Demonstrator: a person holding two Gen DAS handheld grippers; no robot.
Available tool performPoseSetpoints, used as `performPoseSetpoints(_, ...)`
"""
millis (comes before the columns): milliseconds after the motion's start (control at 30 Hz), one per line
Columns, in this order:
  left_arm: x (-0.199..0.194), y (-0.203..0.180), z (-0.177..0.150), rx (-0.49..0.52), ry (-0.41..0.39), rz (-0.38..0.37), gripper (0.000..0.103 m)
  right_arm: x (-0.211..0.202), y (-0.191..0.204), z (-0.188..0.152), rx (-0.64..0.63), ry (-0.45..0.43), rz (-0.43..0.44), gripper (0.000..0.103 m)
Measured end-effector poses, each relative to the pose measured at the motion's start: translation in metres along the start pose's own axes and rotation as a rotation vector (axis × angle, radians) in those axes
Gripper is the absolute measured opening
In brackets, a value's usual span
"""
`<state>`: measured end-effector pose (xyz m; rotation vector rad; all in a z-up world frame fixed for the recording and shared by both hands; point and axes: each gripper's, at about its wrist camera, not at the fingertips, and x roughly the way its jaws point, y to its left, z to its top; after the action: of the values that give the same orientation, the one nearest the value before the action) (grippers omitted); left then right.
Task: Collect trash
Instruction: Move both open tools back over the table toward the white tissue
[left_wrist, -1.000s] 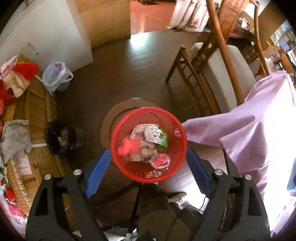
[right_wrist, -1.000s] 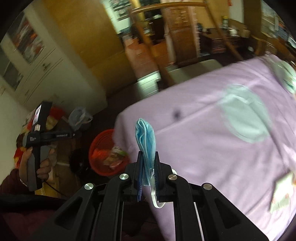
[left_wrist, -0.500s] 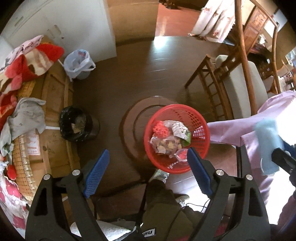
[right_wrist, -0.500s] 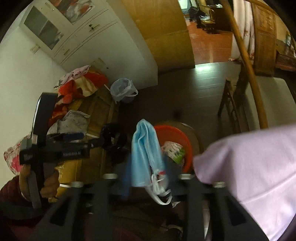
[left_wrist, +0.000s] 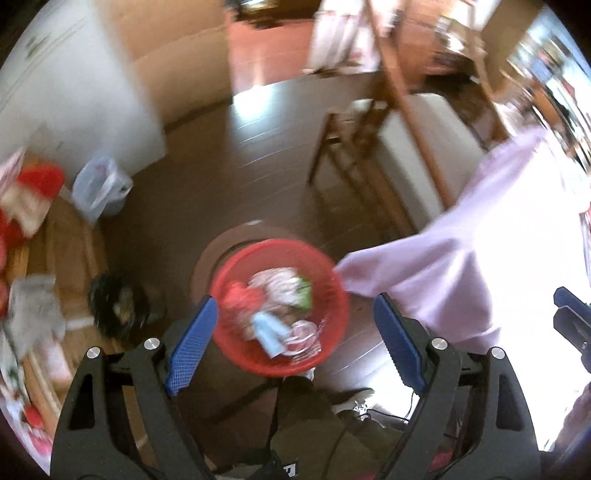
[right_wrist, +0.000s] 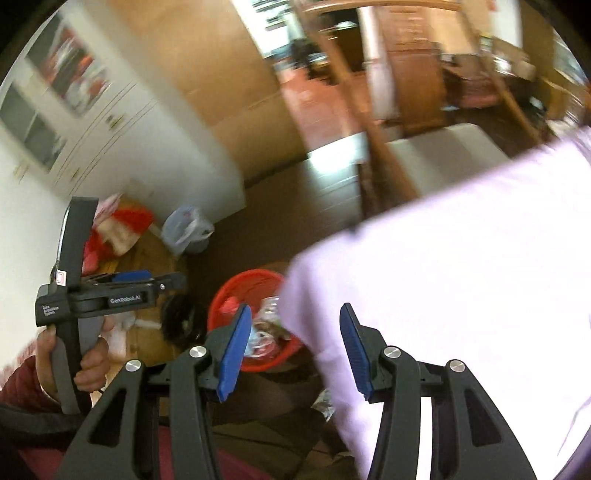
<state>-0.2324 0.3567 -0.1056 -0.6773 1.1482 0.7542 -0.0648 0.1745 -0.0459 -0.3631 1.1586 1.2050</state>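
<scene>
A red mesh basket (left_wrist: 332, 295) sits on the dark floor beside the table, holding several pieces of trash. A light blue face mask (left_wrist: 269, 332) lies inside it near the front. My left gripper (left_wrist: 295, 343) is open and empty, hovering above the basket. My right gripper (right_wrist: 293, 349) is open and empty, above the table's corner; the basket (right_wrist: 236, 288) shows just left of its left finger, partly hidden. The left gripper also shows in the right wrist view (right_wrist: 147, 282), held in a hand. Both views are motion-blurred.
A table under a lilac cloth (left_wrist: 461, 258) (right_wrist: 461, 277) fills the right. A wooden chair with a pale cushion (left_wrist: 417, 147) stands behind it. A black-lined bin (left_wrist: 114, 302) and a plastic-bagged bin (left_wrist: 98, 192) stand left, by a wooden bench with clothes (left_wrist: 33, 317).
My right gripper has opened and the blue mask has dropped into the red basket. The right gripper has swung back toward the table. The left gripper has shifted slightly over the basket.
</scene>
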Motion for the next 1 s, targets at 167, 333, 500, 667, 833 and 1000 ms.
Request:
performPoseSetpoints(167,-0.006,-0.076,0.011,0.182,-0.027,-0.048,0.083,-0.037,-0.047,-0.027,0.125,-0.073,-0.074,0.049)
performPoseSetpoints(333,-0.013,-0.149,0.003,0.363,-0.057,-0.075,0.086,-0.068,-0.081,-0.059,0.234,-0.132,-0.136,0.05)
performPoseSetpoints(500,-0.016,-0.207,-0.014,0.511,-0.082,-0.081,0.086,-0.094,-0.107,-0.09,0.325,-0.183,-0.191,0.05)
performPoseSetpoints(667,-0.017,-0.254,-0.032,0.63,-0.1,-0.102,0.086,-0.119,-0.134,-0.121,0.416,-0.228,-0.241,0.05)
performPoseSetpoints(833,-0.018,-0.295,-0.053,0.749,-0.11,-0.128,0.086,-0.142,-0.152,-0.153,0.511,-0.27,-0.289,0.05)
performPoseSetpoints(1000,-0.019,-0.336,-0.073,0.857,-0.108,-0.167,0.087,-0.165,-0.172,-0.189,0.605,-0.313,-0.341,0.051)
